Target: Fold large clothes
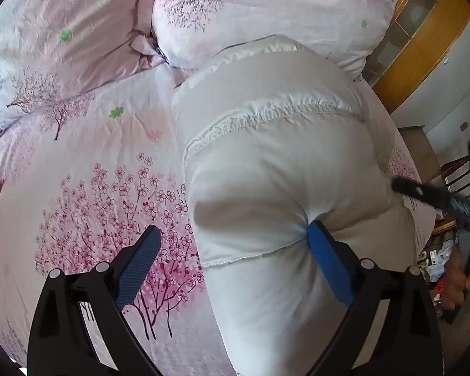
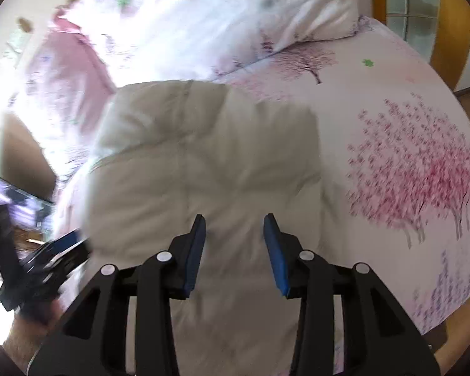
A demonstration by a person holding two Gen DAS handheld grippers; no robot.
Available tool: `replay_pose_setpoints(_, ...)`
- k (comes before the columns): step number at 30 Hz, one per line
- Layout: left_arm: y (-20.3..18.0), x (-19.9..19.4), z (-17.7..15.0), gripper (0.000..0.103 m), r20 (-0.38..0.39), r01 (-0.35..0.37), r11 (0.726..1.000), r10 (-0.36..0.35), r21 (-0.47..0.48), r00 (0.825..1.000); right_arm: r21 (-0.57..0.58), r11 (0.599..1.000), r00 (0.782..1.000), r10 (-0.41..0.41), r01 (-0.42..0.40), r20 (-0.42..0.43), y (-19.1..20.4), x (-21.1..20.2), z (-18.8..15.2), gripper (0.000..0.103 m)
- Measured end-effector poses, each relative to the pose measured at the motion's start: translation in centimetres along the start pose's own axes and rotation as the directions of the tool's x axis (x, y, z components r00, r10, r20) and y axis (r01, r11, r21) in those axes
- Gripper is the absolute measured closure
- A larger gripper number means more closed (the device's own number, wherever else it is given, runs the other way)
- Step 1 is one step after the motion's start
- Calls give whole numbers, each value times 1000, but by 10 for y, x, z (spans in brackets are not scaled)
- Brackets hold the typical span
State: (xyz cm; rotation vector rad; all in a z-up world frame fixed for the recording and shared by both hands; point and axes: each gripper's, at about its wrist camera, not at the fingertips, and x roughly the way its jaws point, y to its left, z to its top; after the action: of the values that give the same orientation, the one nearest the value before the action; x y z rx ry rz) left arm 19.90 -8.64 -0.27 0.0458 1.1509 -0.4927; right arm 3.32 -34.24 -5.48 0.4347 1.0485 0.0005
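Pressing one blue pad into a puckered seam, the left gripper (image 1: 235,244) stands with its jaws spread wide: the right-hand finger (image 1: 326,263) dents the white padded garment (image 1: 266,172), while the other pad hangs over the flowered sheet, clear of the cloth, so nothing is pinched between them. The right gripper (image 2: 234,244) hovers above the same garment with its jaws partly apart and no fabric visibly caught; that view is smeared by motion, so whether the tips brush the surface is hard to say.

Outward from the pads, the garment lies along the bed (image 1: 78,188), a thick quilted coat or similar, puffed into soft pillowy panels with a gathered elastic band (image 1: 266,119) across it. Its far end rests against the pillows (image 1: 266,9) at the head of the bed.

It looks light for its bulk, soft and springy, likely filled with down or wadding, and the smooth shell may well slide between pads. A pinch on a fat panel would probably squeeze air out and slip; the stitched seams, the elastic band and the hemmed edge near the left gripper offer thinner, firmer cloth to close on. Folds will tend to spring open, so each needs pressing flat
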Motion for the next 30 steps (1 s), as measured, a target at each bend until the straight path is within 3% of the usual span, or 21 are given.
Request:
replay_pose_setpoints(2, -1, 3, -1, 5, -1, -8, 1000, 8, 7, 1000, 1, 1000, 999, -25, 25, -41, -1, 11, -9, 64)
replay_pose_setpoints(6, -6, 5, -5, 5, 15, -7, 1000, 7, 6, 1000, 113, 992, 997, 65, -59, -49, -21, 33, -12, 64)
replay_pose_setpoints(9, 1, -7, -4, 9, 34, 44, 999, -43, -31, 998, 117, 990, 994, 87, -80, -60, -23, 26, -10, 61)
replay_pose_setpoints(11, 15, -20, -1, 9, 66, 107, 991, -102, -81, 993, 130, 985, 992, 118, -110, -55, -26, 11, -7, 51)
replay_pose_setpoints(13, 32, -28, 3, 9, 86, 152, 979, -141, -137, 986, 166, 972, 985, 171, -167, -6, -37, -7, -4, 24)
replay_pose_setpoints(15, 53, -28, 9, 9, 84, 186, 962, -173, -199, 981, 219, 957, 982, 190, -189, 16, -54, -17, 0, 16)
replay_pose_setpoints(17, 66, -21, 12, 9, 55, 189, 954, -181, -234, 982, 276, 941, 979, 205, -196, -3, -73, -16, 4, 14)
replay_pose_setpoints(21, 81, 1, 11, 9, -11, 266, 919, -281, -291, 960, 401, 883, 952, 297, -243, -79, -105, 1, 2, 12)
replay_pose_setpoints(26, 86, 19, 11, 8, -24, 342, 869, -374, -357, 927, 394, 884, 926, 338, -250, -170, -120, 26, 9, 11)
replay_pose_setpoints(30, 88, 28, 12, 7, -8, 415, 817, -456, -399, 890, 381, 884, 904, 370, -270, -217, -121, 44, 18, 7)
